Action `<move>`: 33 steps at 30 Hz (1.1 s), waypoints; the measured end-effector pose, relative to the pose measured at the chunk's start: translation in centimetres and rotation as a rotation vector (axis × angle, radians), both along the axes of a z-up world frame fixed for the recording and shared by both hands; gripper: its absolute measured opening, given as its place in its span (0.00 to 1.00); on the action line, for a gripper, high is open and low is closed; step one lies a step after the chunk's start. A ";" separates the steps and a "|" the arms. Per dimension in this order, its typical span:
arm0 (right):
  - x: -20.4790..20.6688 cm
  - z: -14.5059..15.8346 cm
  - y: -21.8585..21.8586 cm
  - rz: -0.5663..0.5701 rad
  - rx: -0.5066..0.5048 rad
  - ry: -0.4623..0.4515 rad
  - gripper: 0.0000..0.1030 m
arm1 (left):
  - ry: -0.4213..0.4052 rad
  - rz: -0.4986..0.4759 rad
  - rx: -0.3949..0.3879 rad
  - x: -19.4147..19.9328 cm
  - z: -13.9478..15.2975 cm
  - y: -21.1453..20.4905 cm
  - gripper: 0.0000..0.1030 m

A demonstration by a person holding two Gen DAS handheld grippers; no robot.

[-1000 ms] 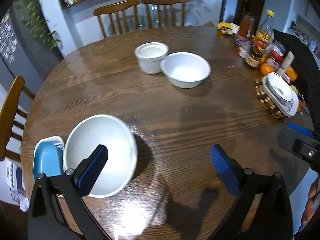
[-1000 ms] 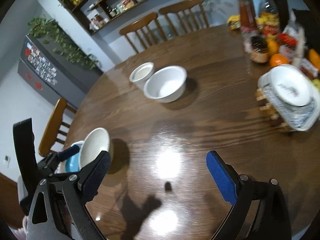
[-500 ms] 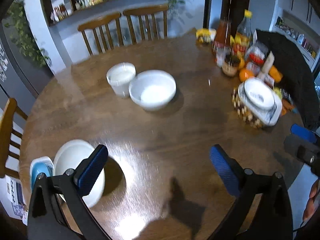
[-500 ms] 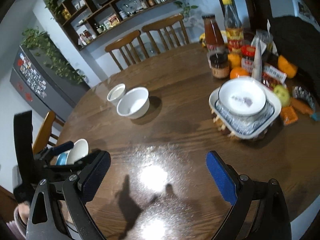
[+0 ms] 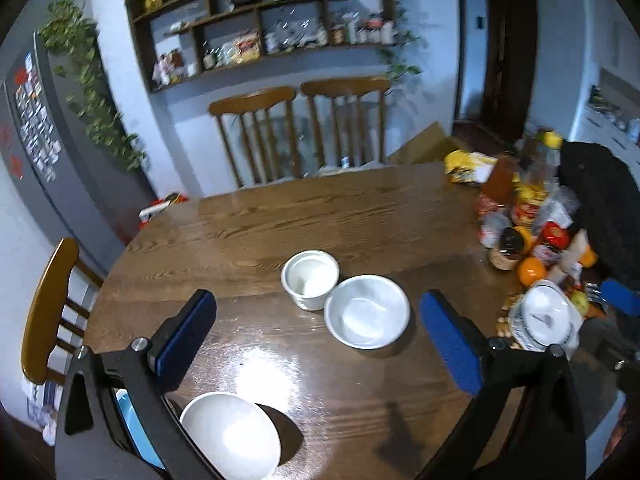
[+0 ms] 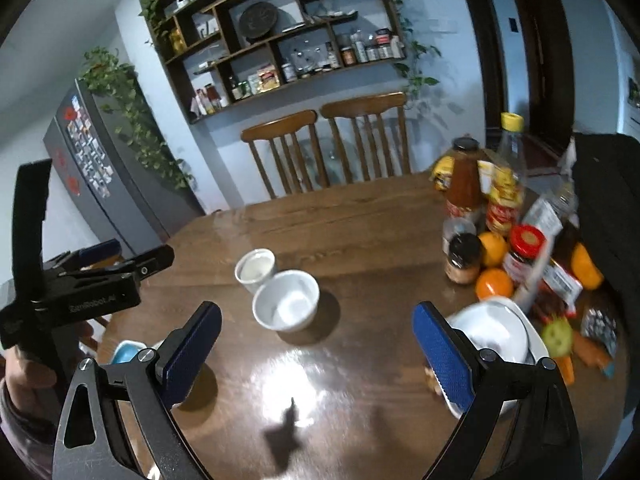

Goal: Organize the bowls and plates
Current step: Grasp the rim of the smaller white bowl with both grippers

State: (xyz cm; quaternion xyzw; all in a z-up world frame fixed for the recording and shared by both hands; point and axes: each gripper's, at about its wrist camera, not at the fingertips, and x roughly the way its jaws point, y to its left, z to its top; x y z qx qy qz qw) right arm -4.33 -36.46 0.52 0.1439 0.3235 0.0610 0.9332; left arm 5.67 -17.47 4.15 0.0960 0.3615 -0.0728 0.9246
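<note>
Near the middle of the round wooden tabletop [image 5: 360, 216] a wide white bowl [image 5: 367, 322] sits upright and empty, its rim touching or just beside a taller white cup-shaped bowl [image 5: 310, 279] that stands behind it on the left. A third white bowl [image 5: 230, 436] rests at the near left edge of the tabletop, tilted, leaning against a light blue dish [image 5: 134, 428] that is mostly hidden behind the tong arm. At the right edge another white bowl [image 6: 492, 334] sits inside a patterned rectangular dish [image 6: 534, 344], which rests on something beaded or woven that is too blurred to tell. Beyond it stands a crowd of groceries: a dark sauce bottle [image 6: 464, 184], a yellow-capped bottle [image 6: 508, 172], jars, packets and several oranges [image 6: 494, 284]. The left tongs [image 5: 316, 344] hang above the tabletop with their blue-padded jaws wide apart, gripping nothing; the wide bowl shows between them but well beyond the tips. The right tongs [image 6: 316, 352] are likewise spread wide and empty above the glossy wood. In the right wrist view a hand [image 6: 24, 372] grips the handle of the left tool at the far left. Two wooden chairs [image 6: 324, 148] stand behind the tabletop under a wall shelf [image 6: 280, 40] of jars and trailing plants, and a dark refrigerator [image 6: 104, 168] covered in magnets stands at left.
</note>
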 end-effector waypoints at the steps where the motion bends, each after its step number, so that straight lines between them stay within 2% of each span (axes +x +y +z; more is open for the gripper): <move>1: 0.8 -0.1 0.3 0.010 0.000 0.006 0.94 | 0.013 0.016 0.006 0.7 -0.6 0.2 0.99; 6: 5.9 -2.6 1.9 0.039 -0.022 0.087 0.94 | 0.130 0.088 0.015 4.0 -5.9 1.2 0.99; 10: 9.9 -6.3 3.5 0.068 -0.054 0.180 0.94 | 0.224 0.126 0.024 6.1 -10.6 1.4 0.98; 15: 13.4 -11.2 4.0 0.080 -0.037 0.281 0.94 | 0.296 0.144 0.025 8.0 -14.3 1.2 0.95; 19: 15.3 -14.2 4.4 0.083 -0.029 0.344 0.94 | 0.317 0.132 0.026 8.9 -15.9 0.6 0.91; 21: 16.0 -15.3 4.5 0.095 -0.005 0.363 0.93 | 0.337 0.123 0.021 9.3 -16.6 0.4 0.84; 24: 16.6 -16.1 4.7 0.102 0.012 0.382 0.90 | 0.356 0.105 0.013 9.7 -17.4 0.0 0.75; 28: 17.0 -17.0 5.0 0.122 0.026 0.400 0.83 | 0.367 0.087 0.009 10.1 -18.3 -0.4 0.72; 29: 17.2 -17.3 4.8 0.125 0.029 0.403 0.81 | 0.370 0.083 0.005 10.2 -18.5 -0.4 0.70; 30: 17.2 -17.5 4.7 0.127 0.033 0.409 0.80 | 0.372 0.079 0.002 10.3 -18.6 -0.4 0.61; 33: 17.2 -18.2 4.6 0.131 0.048 0.424 0.75 | 0.381 0.072 -0.006 10.2 -19.0 -0.5 0.52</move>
